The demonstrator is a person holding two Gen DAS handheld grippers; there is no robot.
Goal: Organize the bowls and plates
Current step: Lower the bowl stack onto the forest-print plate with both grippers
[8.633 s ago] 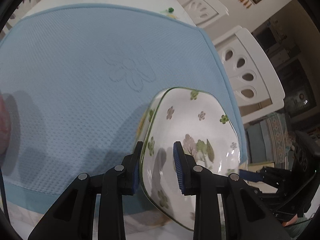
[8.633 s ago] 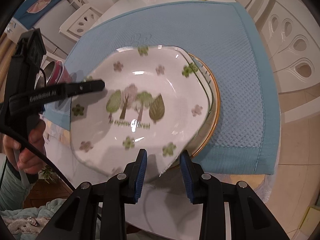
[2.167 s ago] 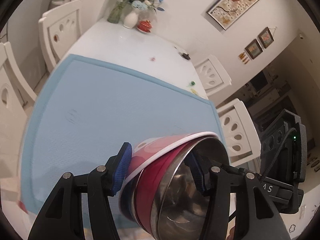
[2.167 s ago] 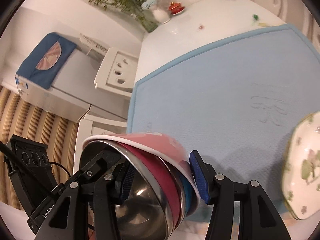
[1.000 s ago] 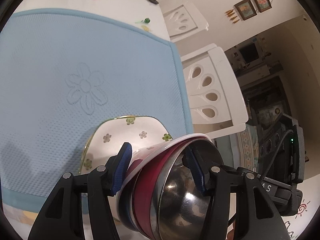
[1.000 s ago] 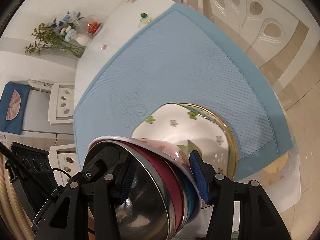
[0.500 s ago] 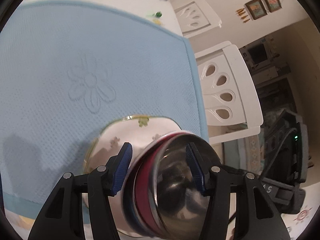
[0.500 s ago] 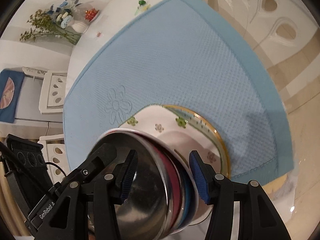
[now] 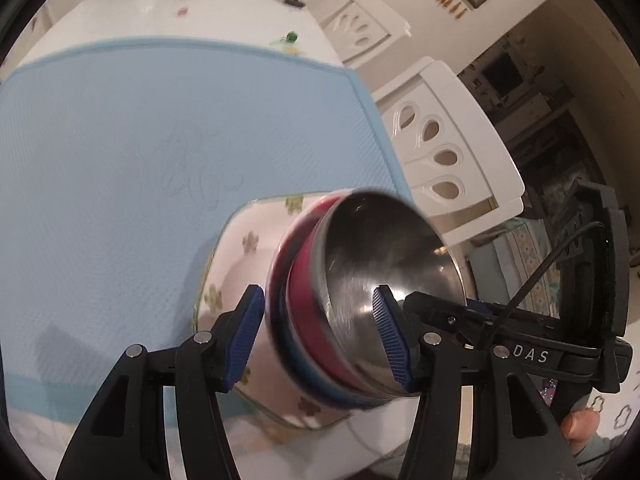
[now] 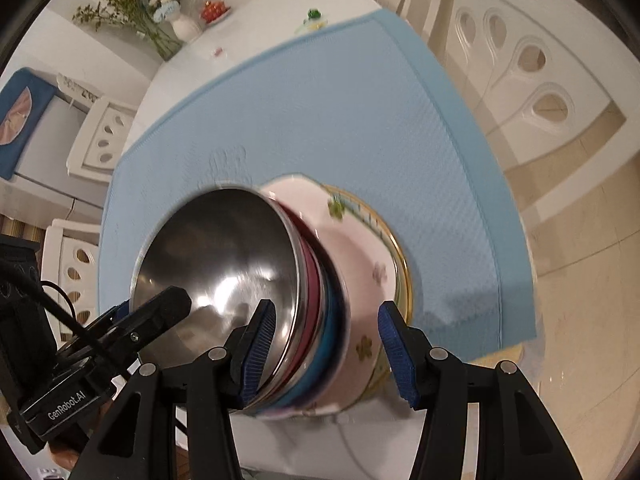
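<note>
Left hand-held gripper (image 9: 318, 330): its two blue-padded fingers stand spread on either side of the bowl stack; whether the pads press the stack cannot be told through the blur.
Right hand-held gripper (image 10: 328, 346): its blue-padded fingers are spread wide, one pad inside the steel bowl near its rim, the other well outside the stack; no firm grip shows.
Bowl stack (image 9: 344, 300): a steel bowl nested in a red bowl, which sits in a blue one. The stack is tipped on its side, its open mouth facing toward the left gripper's camera and to that view's right, its bottom toward the flowered plate.
Steel bowl (image 10: 224, 256): the innermost bowl, shiny and empty, seen from the right gripper with its mouth turned to the left of that view.
Flowered plate (image 9: 240, 248): white with small green and pink flowers, lying flat just under and behind the stack.
Gold-rimmed plate (image 10: 402, 268): under the flowered plate, only its edge showing.
Blue mat (image 9: 120, 140): carries the plates near its front corner.
Worktop (image 9: 168, 12): white, under the mat.
Chairs (image 9: 444, 140): white, beside the worktop.
</note>
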